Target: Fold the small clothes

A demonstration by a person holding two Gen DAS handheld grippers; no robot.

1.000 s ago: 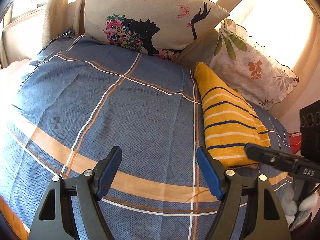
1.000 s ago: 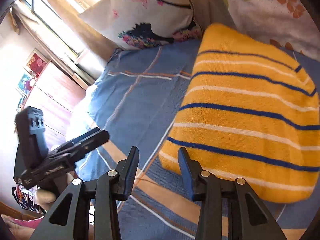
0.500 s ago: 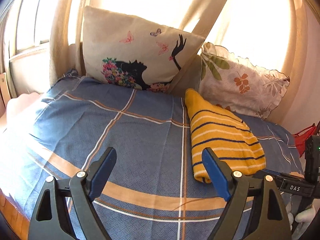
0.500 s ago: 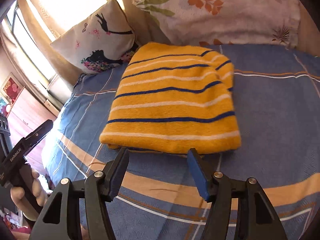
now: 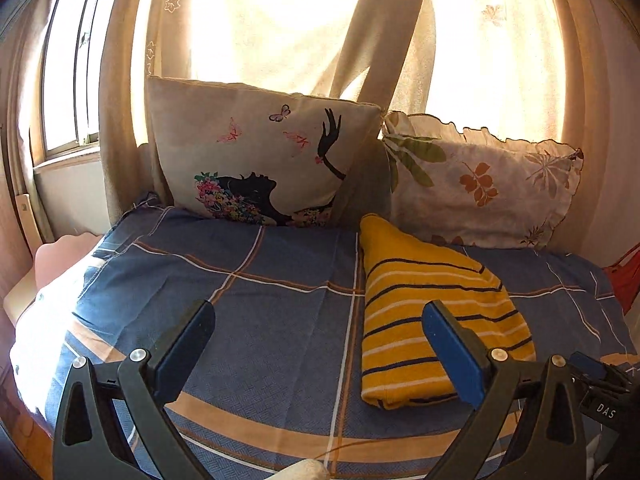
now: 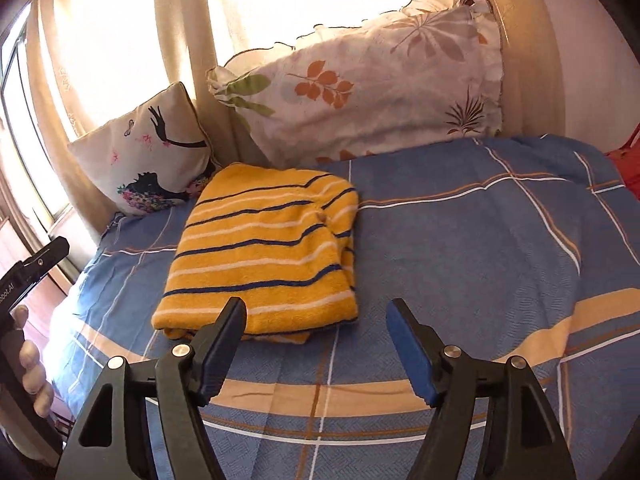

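A folded yellow garment with navy and white stripes (image 5: 424, 312) lies flat on the blue checked bedsheet (image 5: 260, 292), near the pillows; it also shows in the right wrist view (image 6: 264, 252). My left gripper (image 5: 318, 344) is open and empty, held above the sheet's near part, left of the garment. My right gripper (image 6: 316, 340) is open and empty, held back from the garment's near edge, not touching it. The left gripper's body (image 6: 28, 272) shows at the left edge of the right wrist view.
A cushion with a woman's silhouette (image 5: 260, 160) and a leaf-print pillow (image 5: 480, 188) lean against curtains (image 5: 280, 28) at the bed's far side. A red item (image 5: 624, 280) sits at the bed's right edge. A window (image 5: 68, 80) is at the left.
Both grippers have pulled back and up from the folded garment, and both jaws have opened wider. The garment stays put on the sheet.
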